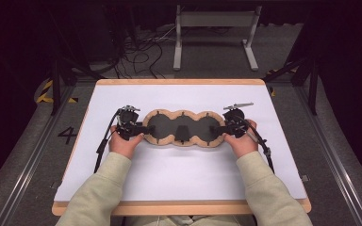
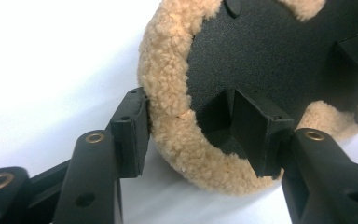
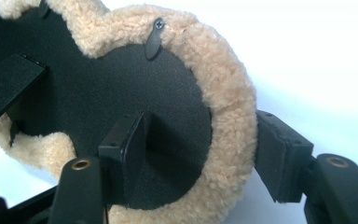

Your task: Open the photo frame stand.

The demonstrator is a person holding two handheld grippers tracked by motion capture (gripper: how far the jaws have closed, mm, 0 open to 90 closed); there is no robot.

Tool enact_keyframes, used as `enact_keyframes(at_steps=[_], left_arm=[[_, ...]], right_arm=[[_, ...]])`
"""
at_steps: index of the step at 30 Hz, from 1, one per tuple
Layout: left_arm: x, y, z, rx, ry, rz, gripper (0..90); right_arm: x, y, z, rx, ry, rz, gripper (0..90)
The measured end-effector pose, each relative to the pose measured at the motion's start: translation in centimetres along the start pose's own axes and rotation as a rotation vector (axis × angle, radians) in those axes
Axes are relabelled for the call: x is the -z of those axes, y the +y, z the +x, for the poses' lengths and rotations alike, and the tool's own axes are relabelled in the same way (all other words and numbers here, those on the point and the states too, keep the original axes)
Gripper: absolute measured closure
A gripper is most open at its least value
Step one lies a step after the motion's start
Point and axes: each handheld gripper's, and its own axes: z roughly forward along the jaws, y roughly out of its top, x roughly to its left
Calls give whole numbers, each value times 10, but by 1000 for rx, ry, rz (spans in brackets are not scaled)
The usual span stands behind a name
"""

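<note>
**Both grippers clamped on the ends of a fleece-rimmed pad**

The surface (image 1: 179,179) is a white board with a pale wooden edge, and it takes up most of the high view; grey floor, cables and a metal stand lie beyond its far side.

In the middle of the surface sits the pad (image 1: 183,128), a long piece made of three round black lobes joined in a row and bordered all the way round with tan fleece. It runs left to right across the board, with small black tabs sticking in from its rim and a black block on its middle lobe.

A person's forearms in pale sleeves come in from the near edge, one to each end of the pad.

The left gripper (image 1: 141,129) is at the pad's left end. In the left gripper view, one pad presses on the outer side of the fleece rim (image 2: 177,116) and the other lies on the black inner face, so the rim is grasped between them.

The right gripper (image 1: 219,128) holds the right end the same way: in the right gripper view its jaws straddle the fleece rim, one inside on the black panel, one outside against the fleece. A small black tab (image 3: 154,39) with a screw sits on the rim beyond them.
</note>
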Motion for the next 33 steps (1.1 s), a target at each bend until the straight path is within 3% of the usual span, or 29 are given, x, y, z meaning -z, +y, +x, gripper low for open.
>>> enact_keyframes(at_steps=[5, 10, 19, 22, 26, 33], left_arm=[[9, -5, -5, -28, 14, -16, 543], [19, -10, -8, -39, 8, -26, 578], [34, -20, -14, -61, -10, -43, 583], [40, -24, -16, -75, -21, -45, 584], [46, -31, -14, -73, -70, -46, 585], [54, -41, -18, -106, -71, -34, 588]], right_arm=[[12, -11, 1, 29, 4, -75, 470], [24, -18, 5, 73, -2, -112, 514], [41, -27, 14, 129, 0, -135, 530], [48, -30, 16, 140, 17, -136, 529], [58, -37, 17, 151, 61, -140, 529], [68, -46, 20, 186, 99, -135, 520]])
